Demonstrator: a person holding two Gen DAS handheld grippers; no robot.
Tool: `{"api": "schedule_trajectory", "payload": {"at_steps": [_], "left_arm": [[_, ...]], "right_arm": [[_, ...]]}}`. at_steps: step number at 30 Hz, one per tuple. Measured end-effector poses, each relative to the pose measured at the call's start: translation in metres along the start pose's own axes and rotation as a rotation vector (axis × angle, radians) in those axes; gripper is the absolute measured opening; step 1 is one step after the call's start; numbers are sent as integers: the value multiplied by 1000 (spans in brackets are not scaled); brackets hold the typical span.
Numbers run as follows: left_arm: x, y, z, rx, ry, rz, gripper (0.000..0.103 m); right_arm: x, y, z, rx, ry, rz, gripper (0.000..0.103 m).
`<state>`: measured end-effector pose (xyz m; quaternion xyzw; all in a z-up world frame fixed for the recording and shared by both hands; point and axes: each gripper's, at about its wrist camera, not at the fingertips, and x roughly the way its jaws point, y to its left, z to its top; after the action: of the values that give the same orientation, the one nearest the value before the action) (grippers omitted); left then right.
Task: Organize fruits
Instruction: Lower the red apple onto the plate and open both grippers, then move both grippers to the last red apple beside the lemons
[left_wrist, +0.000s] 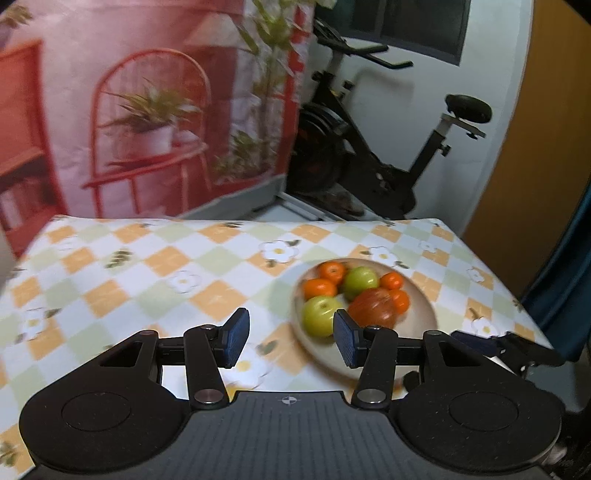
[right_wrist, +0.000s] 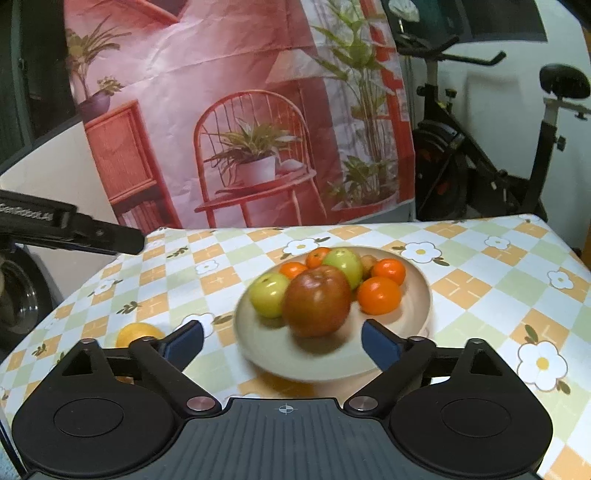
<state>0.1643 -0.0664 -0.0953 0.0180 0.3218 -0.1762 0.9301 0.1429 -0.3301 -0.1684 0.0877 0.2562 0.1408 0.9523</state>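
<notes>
Both our tools, left tool (left_wrist: 290, 338) and right tool (right_wrist: 282, 345), gape empty; crowding the heaped plate (right_wrist: 421, 295) could nudge the red apple (right_wrist: 317, 300) off onto the desk (right_wrist: 480, 280)

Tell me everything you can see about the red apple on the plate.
The red apple is the largest fruit on the beige plate. Its skin looks smooth and glossy, dark red with brownish-green streaks, and a shallow dimple faces up. It sits upright toward the plate's near side, resting against a green apple on its left, with another green apple behind it. A mandarin lies close on its right. No claw touches it. The picture is slightly blurred.
</notes>
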Motion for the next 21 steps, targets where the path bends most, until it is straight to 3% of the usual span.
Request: {"api": "schedule_trajectory", "payload": {"at_steps": [11, 16, 21], "left_arm": [[-60, 31, -50, -104, -53, 108, 53], [-71, 37, -72, -116, -32, 159, 53], [-85, 40, -82, -128, -60, 193, 53]], "right_arm": [[-23, 67, -34, -104, -43, 16, 95], [-28, 79, -44, -91, 0, 89, 95], [-36, 85, -48, -100, 16, 83, 95]]}}
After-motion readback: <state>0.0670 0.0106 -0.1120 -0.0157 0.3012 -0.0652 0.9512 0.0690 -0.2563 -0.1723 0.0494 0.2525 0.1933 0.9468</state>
